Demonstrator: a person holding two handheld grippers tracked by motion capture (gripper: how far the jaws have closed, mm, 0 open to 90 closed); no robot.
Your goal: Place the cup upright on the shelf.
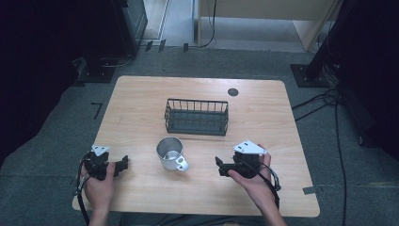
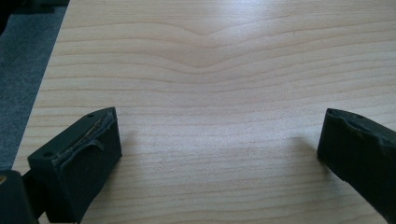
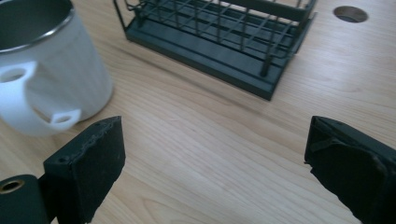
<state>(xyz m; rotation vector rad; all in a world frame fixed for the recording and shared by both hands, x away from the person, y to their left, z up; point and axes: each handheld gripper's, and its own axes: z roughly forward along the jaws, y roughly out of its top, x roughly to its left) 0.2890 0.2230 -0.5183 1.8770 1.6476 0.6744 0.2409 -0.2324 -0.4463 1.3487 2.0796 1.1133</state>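
A white metal mug [image 1: 171,153] stands upright at the table's front middle, its handle turned toward the front right. Behind it sits a dark wire basket [image 1: 196,116], with nothing visible inside. My left gripper [image 1: 124,163] rests near the front left edge, held by a hand, jaws wide open over bare wood [image 2: 219,140]. My right gripper [image 1: 219,164] lies to the right of the mug, also open and holding nothing. In the right gripper view the mug [image 3: 42,70] is just beyond the left jaw and the basket [image 3: 219,37] lies farther ahead.
The wooden table [image 1: 141,99] has a round dark cable hole [image 1: 233,92] at its back right. Grey carpet surrounds it, with cables on the floor at the right and dark equipment stands at the back corners.
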